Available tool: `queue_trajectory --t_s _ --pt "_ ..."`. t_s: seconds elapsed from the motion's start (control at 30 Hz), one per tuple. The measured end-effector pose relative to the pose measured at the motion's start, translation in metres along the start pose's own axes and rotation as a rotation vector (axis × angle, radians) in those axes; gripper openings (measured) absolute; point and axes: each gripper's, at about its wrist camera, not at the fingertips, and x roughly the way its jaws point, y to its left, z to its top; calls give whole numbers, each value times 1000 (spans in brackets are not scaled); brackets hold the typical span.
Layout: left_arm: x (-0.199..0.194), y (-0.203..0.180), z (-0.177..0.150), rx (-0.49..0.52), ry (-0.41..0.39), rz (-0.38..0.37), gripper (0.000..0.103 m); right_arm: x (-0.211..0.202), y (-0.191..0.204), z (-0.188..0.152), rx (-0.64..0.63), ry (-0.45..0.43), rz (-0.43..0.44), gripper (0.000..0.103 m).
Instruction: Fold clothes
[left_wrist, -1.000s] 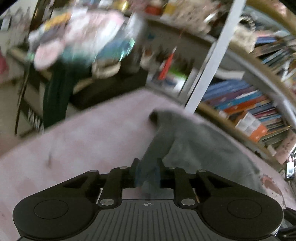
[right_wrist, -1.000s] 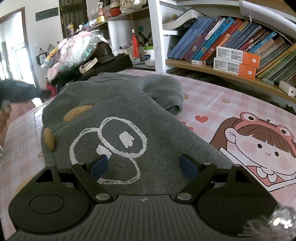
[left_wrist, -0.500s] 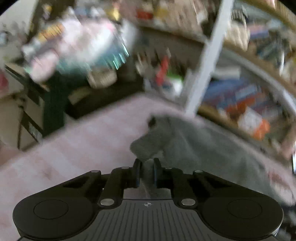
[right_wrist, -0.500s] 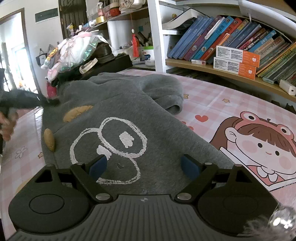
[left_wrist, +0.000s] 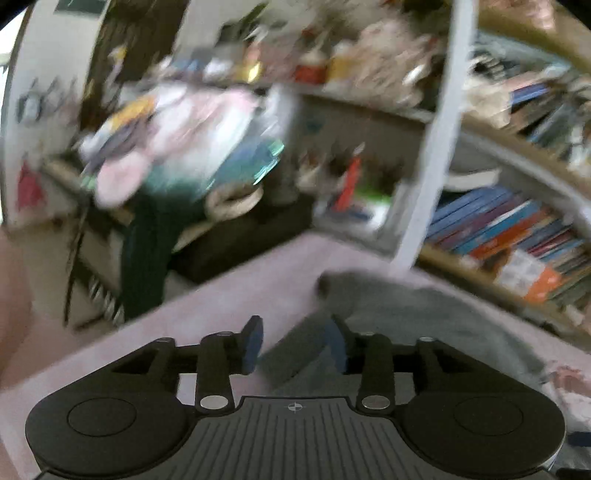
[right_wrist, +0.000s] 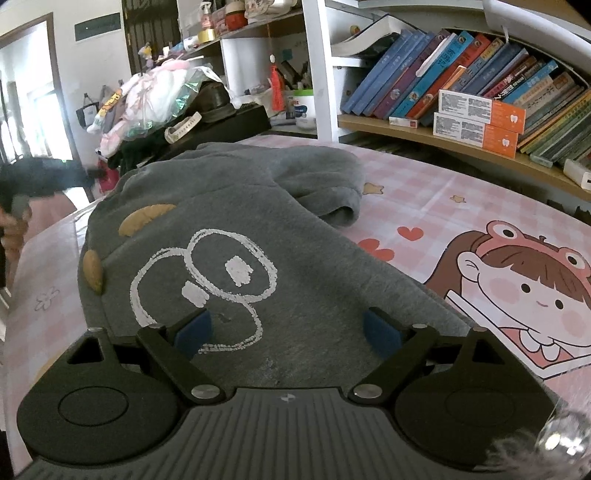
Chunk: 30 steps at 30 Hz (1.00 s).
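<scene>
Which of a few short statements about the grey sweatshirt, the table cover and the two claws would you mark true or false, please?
1. The grey sweatshirt lies on a pink checked table cover. True.
2. The right claw is clamped on a book. False: its jaws are opening above the sweatshirt, gripping nothing.
3. The sweatshirt bears a white outline drawing. True.
4. The left claw is fully shut. False: its jaws are opening, with grey fabric between them, unpressed.
5. The bookshelf stands empty. False: it holds books and boxes.

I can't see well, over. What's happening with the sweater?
Left gripper opening, sleeve between. Right gripper open over grey printed sweatshirt. Nothing blocking.
</scene>
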Motion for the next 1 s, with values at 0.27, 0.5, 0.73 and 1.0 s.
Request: queue_trajectory --t_s 0.27,0.5,0.73,1.0 --pt "24 -56 -8 102 74 -241 54 0 -2 0 15 -1 13 92" --pt "63 -83 -9 97 100 -328 55 -1 -6 0 36 -6 32 93" --pt "81 -78 -26 63 138 -374 65 -4 -27 4 207 -56 74 91" --pt "82 -66 -24 -25 127 -395 71 7 -74 35 549 -135 21 73"
